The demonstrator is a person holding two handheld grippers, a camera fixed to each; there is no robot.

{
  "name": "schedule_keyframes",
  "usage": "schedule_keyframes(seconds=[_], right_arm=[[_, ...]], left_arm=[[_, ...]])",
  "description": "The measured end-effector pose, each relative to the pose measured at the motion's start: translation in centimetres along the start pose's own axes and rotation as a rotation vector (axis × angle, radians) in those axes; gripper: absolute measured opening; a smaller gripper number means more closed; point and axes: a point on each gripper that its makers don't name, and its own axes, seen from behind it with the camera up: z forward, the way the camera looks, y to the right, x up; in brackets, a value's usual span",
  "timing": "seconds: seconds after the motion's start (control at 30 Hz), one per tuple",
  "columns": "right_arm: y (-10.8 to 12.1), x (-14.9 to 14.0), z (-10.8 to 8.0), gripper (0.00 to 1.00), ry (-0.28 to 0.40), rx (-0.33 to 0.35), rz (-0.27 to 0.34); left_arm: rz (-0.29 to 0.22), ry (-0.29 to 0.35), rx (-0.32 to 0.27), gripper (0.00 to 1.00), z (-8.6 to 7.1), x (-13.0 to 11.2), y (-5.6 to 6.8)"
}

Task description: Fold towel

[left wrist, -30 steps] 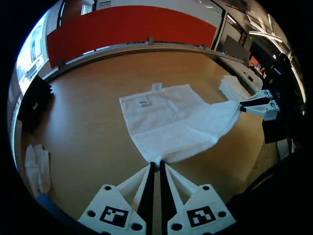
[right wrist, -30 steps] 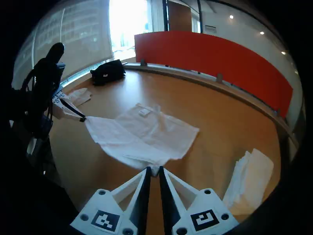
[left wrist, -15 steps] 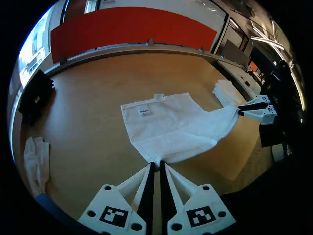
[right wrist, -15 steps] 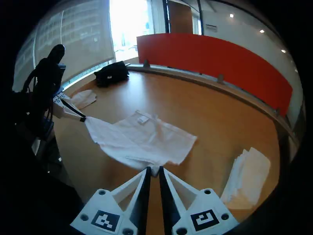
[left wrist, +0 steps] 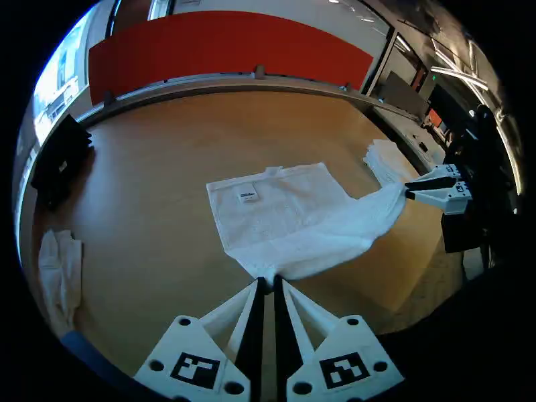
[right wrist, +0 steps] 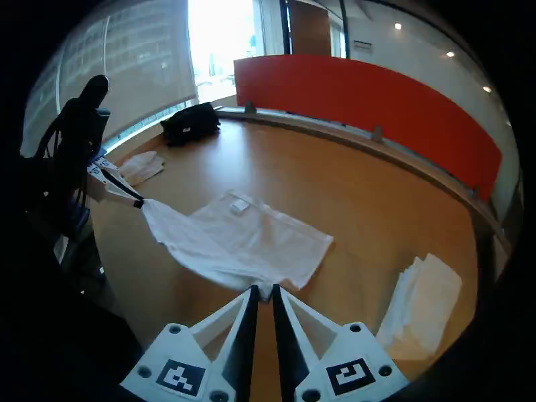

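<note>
Towel, white, is on the wooden table, pinched at two corners. In the left gripper view, the left gripper is clamped on the nearest corner, its two fingers drawn together with the cloth caught at their tips. In the right gripper view, the right gripper grips the other near corner in the same way, fingers closed on the fabric.

The near edge runs stretched from one gripper to the other and looks raised off the wood. Beyond it, the far half lies flat and smooth on the table, with a small label near one far corner.

Farther out on the right side of the table sits a stack of folded white cloths, well apart from the towel. On the left side, near the table edge, lies a crumpled white cloth, and beyond it a black bag. A red panel stands along the table's far edge, with a bright window behind it.
</note>
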Motion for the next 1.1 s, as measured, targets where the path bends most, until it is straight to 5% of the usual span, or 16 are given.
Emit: schedule_keyframes(seconds=[0.5,1.1], right_arm=[[3.2,1.9,3.3,0.16,0.005,-0.045,0.017],[5.6,1.6,7.3,0.16,-0.038,-0.074,0.038]], left_arm=[[-0.026,0.029,0.017,0.09,3.5,2.9,-2.2],[0.009,0.03,0.043,0.1,8.1,5.7,-5.1]])
